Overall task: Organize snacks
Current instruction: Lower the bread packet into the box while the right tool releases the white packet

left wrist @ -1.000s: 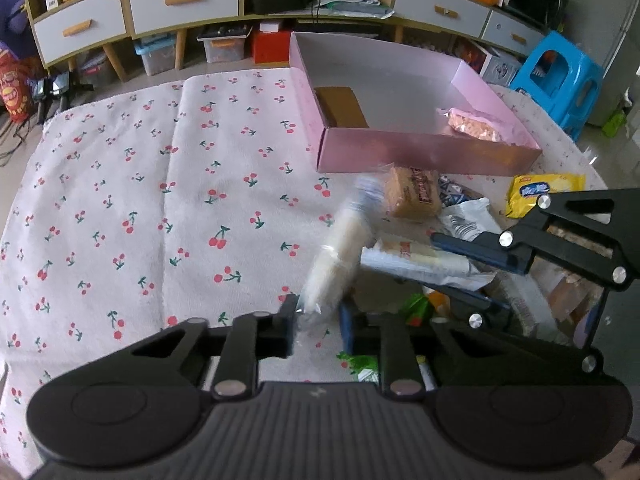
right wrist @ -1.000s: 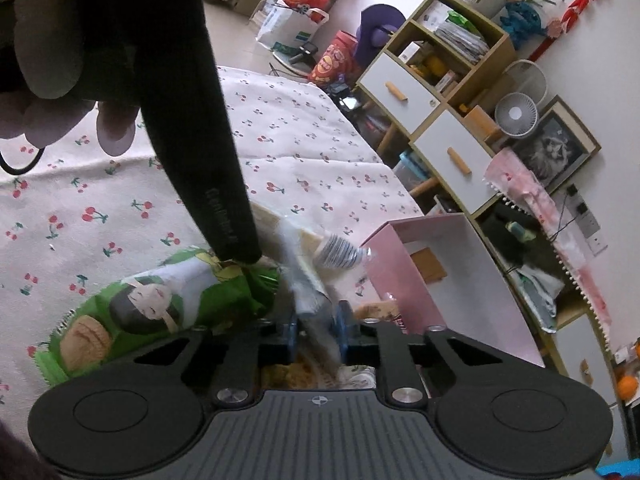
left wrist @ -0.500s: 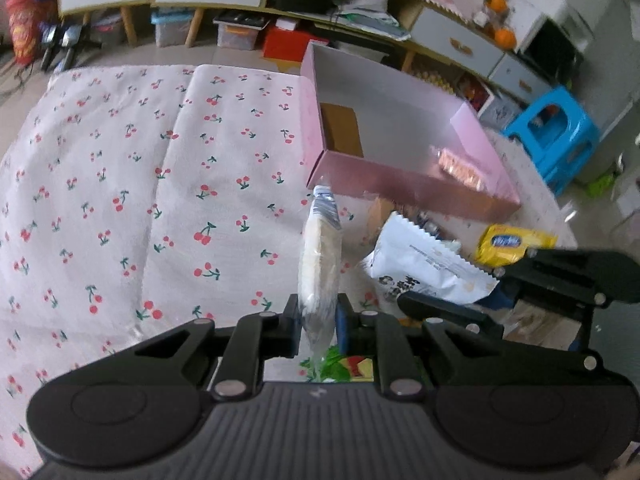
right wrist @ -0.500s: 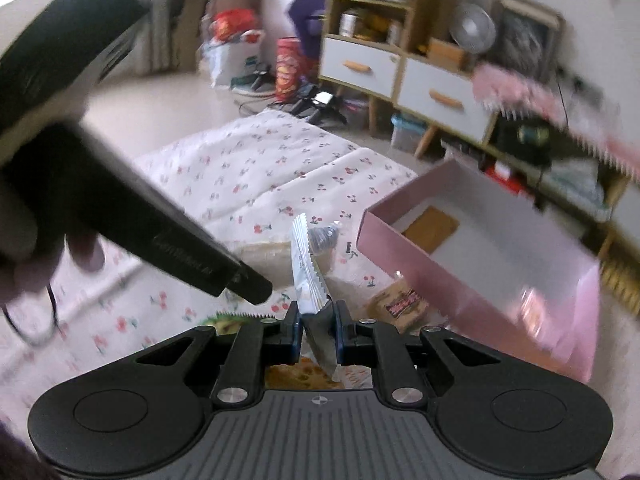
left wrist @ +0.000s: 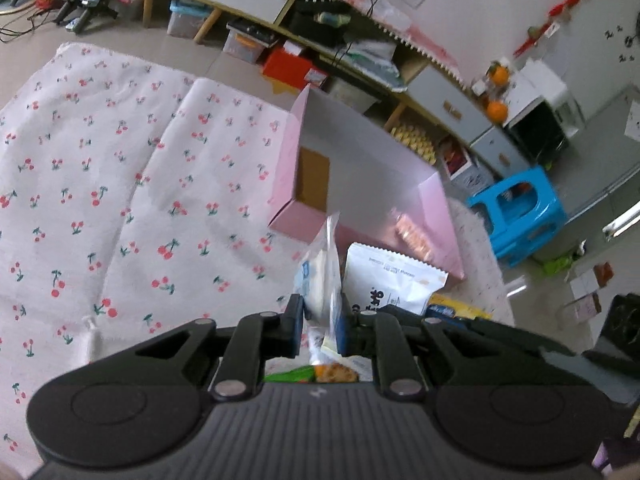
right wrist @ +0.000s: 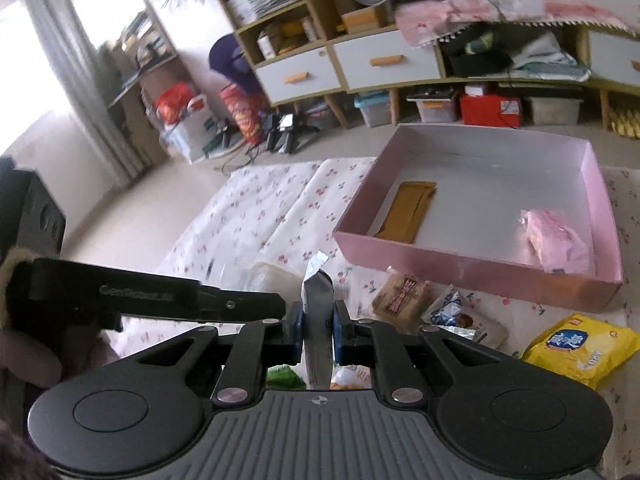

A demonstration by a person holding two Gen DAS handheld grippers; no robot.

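A: L gripper (left wrist: 318, 320), what was it doing?
B: Fingers pinched on a clear cracker pack (left wrist: 320, 276), bottom centre of the left wrist view, pack standing up edge-on, tip over the box's near wall.
A: R gripper (right wrist: 318, 330)?
B: Clamped on a white pouch (right wrist: 317, 312), low centre of the right wrist view, pouch upright. In the left view the same pouch (left wrist: 390, 280) showed just right of the cracker pack.
A: Pink box (right wrist: 460, 258)?
B: Mid-right in the right view, on the cherry cloth (right wrist: 276, 208). A brown packet (right wrist: 408, 210) lay at its left end, a pink packet (right wrist: 558, 242) at its right.
A: Loose snacks?
B: Below the box: brown biscuit pack (right wrist: 402, 294) just under the wall, yellow bag (right wrist: 580, 346) lower right. Green bag (right wrist: 282, 376) peeked out under the fingers.
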